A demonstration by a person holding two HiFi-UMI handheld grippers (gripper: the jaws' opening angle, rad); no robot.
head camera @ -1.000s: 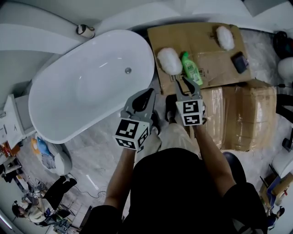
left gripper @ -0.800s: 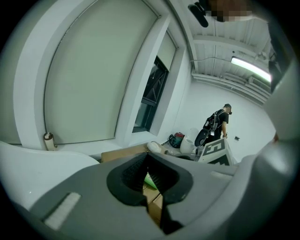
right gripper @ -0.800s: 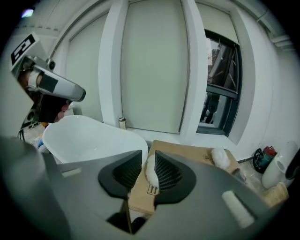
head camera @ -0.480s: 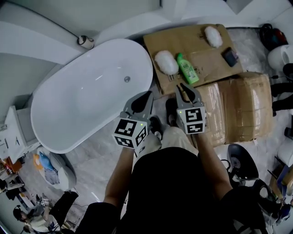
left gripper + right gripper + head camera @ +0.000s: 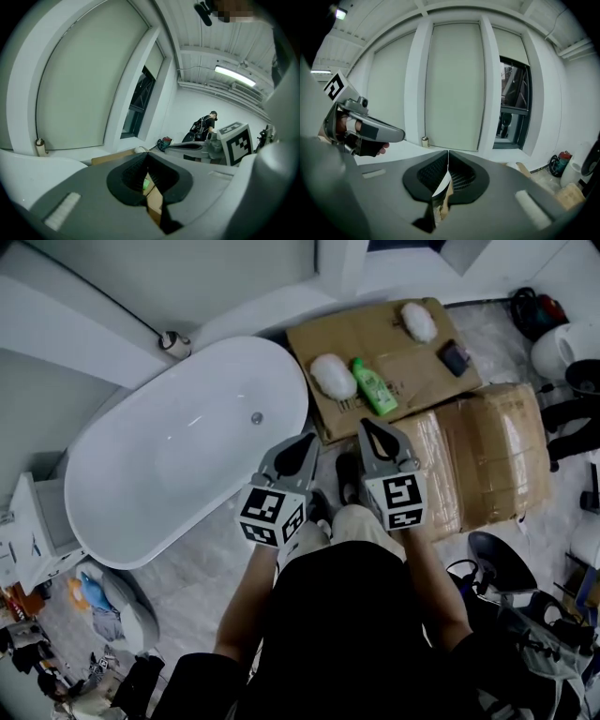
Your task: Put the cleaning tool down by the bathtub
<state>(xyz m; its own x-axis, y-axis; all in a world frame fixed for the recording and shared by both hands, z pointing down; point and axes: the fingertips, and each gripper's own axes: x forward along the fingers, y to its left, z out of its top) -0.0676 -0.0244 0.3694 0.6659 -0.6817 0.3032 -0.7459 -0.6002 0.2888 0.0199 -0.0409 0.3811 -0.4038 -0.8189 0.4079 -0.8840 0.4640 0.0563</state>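
Note:
A white fluffy cleaning pad (image 5: 333, 376) lies on a flat cardboard sheet (image 5: 375, 334) beside the white bathtub (image 5: 187, 451), next to a green bottle (image 5: 373, 386). A second white pad (image 5: 418, 321) lies farther back on the sheet. My left gripper (image 5: 307, 440) is held up over the floor by the tub's end, shut and empty (image 5: 147, 154). My right gripper (image 5: 367, 425) hangs beside it, short of the cardboard. Its jaws have just been closing with nothing between them, and the tips now meet (image 5: 448, 152).
A taped cardboard box (image 5: 487, 460) stands right of my grippers, with a small dark object (image 5: 455, 358) on the sheet behind it. A black stool (image 5: 497, 559) and bags sit at the lower right. A white appliance (image 5: 562, 348) is at the top right. A person (image 5: 204, 125) stands far off.
My right gripper was open with its tips near the white pad and green bottle; it has drawn back, risen and shut empty. My left gripper has risen too, still shut.

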